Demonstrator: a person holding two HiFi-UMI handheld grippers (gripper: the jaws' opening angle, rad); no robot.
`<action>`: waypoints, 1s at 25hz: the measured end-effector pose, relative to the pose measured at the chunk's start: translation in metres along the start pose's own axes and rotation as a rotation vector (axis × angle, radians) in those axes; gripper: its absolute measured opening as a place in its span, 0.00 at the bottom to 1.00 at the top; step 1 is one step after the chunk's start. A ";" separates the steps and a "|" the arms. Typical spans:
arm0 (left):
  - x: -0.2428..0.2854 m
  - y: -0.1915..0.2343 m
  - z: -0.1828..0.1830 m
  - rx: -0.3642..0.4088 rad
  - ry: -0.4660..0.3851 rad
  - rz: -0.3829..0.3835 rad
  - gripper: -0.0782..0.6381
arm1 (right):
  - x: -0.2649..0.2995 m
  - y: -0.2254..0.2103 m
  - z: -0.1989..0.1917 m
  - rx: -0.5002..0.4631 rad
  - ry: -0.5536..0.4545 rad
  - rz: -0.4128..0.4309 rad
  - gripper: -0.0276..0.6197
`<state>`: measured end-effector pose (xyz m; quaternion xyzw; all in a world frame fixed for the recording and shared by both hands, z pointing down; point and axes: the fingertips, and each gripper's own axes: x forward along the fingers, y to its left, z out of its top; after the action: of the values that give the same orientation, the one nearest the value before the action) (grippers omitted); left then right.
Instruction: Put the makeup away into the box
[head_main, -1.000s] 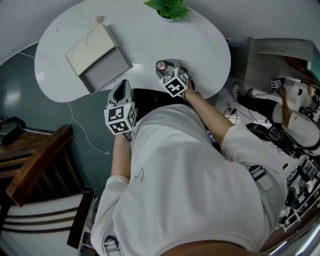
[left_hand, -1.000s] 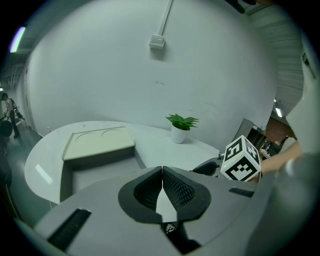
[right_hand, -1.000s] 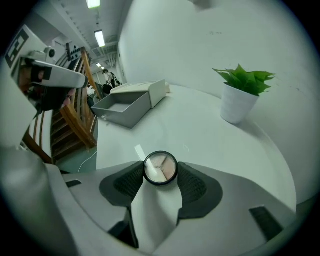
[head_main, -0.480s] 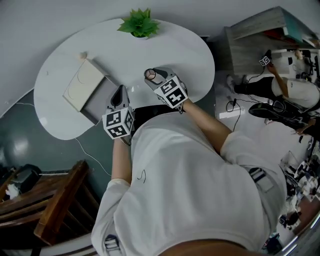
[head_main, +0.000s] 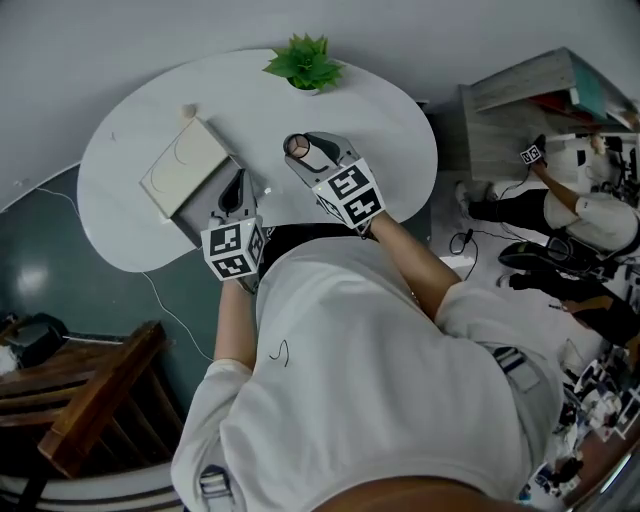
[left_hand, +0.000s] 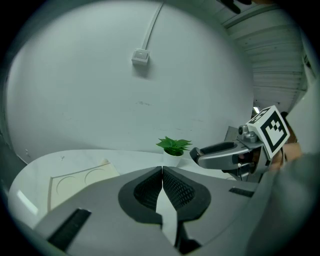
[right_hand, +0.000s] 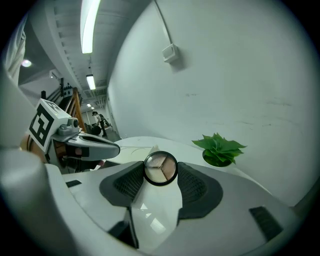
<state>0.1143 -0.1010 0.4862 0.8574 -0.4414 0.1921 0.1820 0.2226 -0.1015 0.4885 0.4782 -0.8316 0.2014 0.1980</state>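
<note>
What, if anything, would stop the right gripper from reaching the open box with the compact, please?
Probably nothing, so yes: the right gripper holds the compact above the table, with the box close to its left. The shut left gripper hovers over the box's near side and may crowd it.
</note>
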 end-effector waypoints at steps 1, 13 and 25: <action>-0.004 0.005 -0.001 0.000 -0.002 0.018 0.14 | 0.003 0.004 0.004 -0.016 -0.003 0.012 0.37; -0.085 0.070 -0.035 -0.145 -0.060 0.336 0.14 | 0.047 0.088 0.035 -0.210 0.001 0.288 0.37; -0.179 0.100 -0.089 -0.311 -0.100 0.621 0.14 | 0.060 0.186 0.046 -0.438 0.013 0.551 0.37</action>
<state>-0.0794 0.0106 0.4894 0.6527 -0.7134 0.1266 0.2214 0.0258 -0.0829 0.4546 0.1810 -0.9516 0.0671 0.2393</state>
